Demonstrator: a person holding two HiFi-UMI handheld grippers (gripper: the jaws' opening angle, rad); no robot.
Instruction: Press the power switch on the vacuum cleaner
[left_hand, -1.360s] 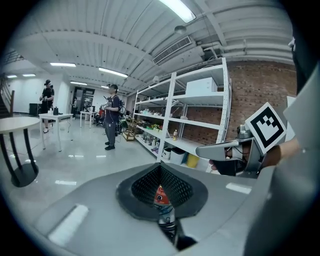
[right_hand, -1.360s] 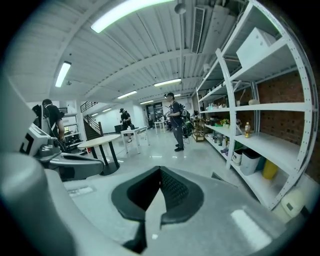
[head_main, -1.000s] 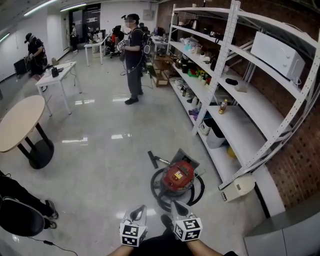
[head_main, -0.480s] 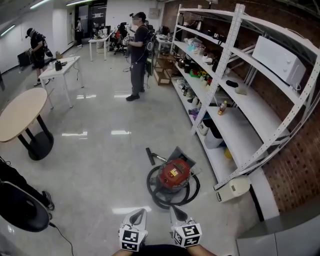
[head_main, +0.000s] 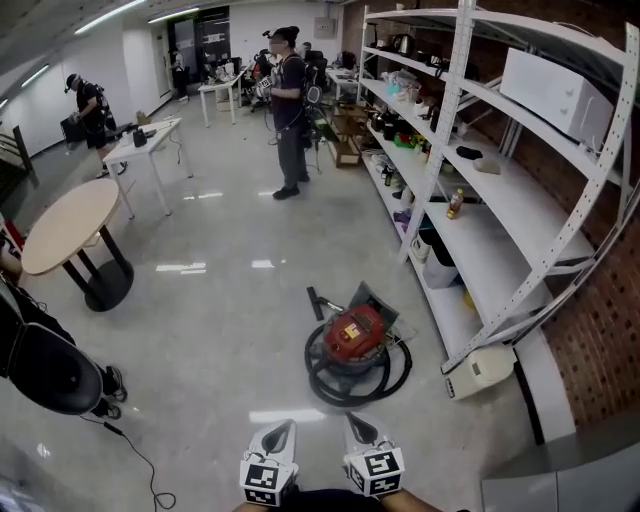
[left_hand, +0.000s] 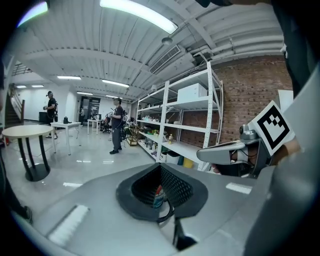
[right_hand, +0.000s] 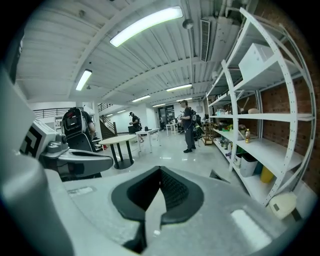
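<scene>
Hovering short of red vacuum cleaner (head_main: 354, 335); left hand-held gripper (head_main: 280, 430), right hand-held gripper (head_main: 354, 424); both closed, empty

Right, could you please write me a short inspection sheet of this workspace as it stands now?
Surface: glossy grey floor, reflecting ceiling lights.
Job's things: red vacuum cleaner on the floor beside the shelving; its power switch is too small to make out.
Clutter: white appliance at the rack's foot; black bag at lower left.
Grippers: left gripper and right gripper held side by side, short of the vacuum cleaner, jaws together, holding nothing.
Cables: black hose coiled round the vacuum cleaner; thin cable lies on the floor.
Surroundings: white shelving rack, round table, standing person.
</scene>
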